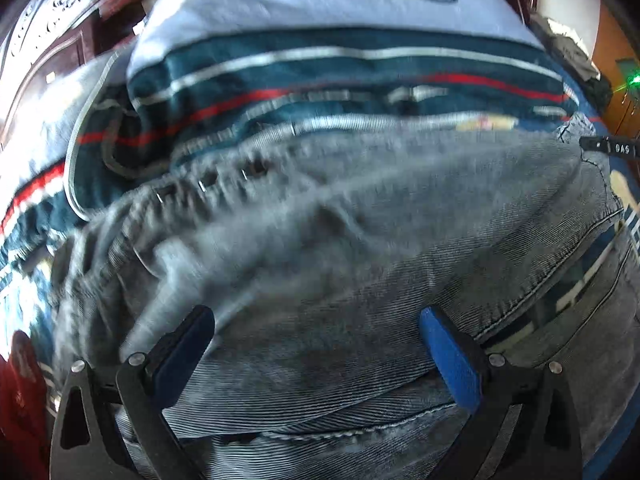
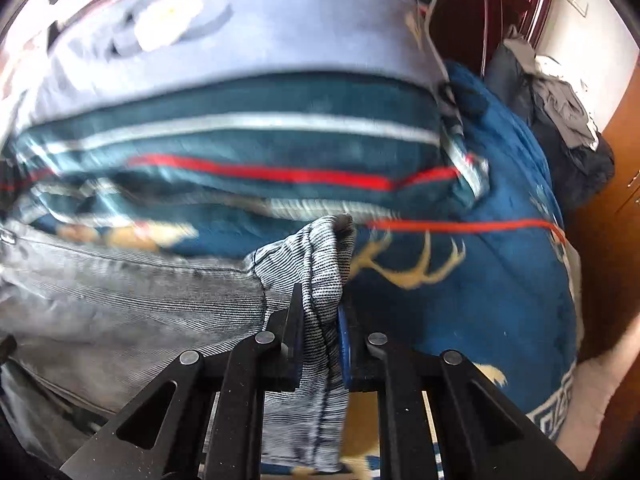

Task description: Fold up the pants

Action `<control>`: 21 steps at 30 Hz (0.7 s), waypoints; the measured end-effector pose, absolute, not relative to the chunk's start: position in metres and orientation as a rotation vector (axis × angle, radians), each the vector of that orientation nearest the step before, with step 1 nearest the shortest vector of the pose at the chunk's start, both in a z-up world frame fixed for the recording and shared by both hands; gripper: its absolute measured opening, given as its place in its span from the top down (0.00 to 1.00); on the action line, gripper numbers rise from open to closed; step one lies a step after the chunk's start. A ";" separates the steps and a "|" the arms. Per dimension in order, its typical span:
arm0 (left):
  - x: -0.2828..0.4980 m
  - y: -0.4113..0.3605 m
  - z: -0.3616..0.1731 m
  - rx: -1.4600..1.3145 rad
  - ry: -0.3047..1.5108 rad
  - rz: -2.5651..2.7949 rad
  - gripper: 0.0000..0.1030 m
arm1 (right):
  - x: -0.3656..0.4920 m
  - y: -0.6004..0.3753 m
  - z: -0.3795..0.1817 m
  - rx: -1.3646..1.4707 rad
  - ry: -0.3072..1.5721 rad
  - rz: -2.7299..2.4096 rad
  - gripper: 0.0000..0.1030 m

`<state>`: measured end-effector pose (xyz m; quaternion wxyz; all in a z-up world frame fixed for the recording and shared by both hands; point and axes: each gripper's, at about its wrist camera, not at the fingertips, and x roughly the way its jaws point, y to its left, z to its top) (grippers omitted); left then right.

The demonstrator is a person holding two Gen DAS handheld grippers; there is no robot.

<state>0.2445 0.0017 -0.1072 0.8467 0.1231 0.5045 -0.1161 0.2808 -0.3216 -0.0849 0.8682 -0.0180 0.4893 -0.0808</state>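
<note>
Grey denim pants lie spread over a patterned blanket on a bed, with the elastic waistband at the left of the left wrist view. My left gripper hangs just above the denim with its blue-padded fingers wide apart and nothing between them. In the right wrist view the pants run off to the left. My right gripper is shut on a bunched fold of the pants' edge, which sticks up between the pads.
The blanket is dark blue with red and white stripes and tan deer. A pale blue pillow lies at the far side. A heap of dark and grey clothes sits at the right, beside wooden furniture.
</note>
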 end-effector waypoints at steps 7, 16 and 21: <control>0.233 0.053 -0.057 0.133 0.978 -0.272 0.00 | 0.276 -0.318 -0.092 -0.055 1.013 -0.200 0.31; 0.273 0.180 -0.043 -0.001 0.982 0.012 0.00 | 0.290 -0.313 -0.076 0.033 0.978 -0.132 0.28; 0.293 0.207 -0.055 -0.042 1.001 0.054 0.00 | 0.291 -0.267 -0.054 0.023 0.913 0.018 0.26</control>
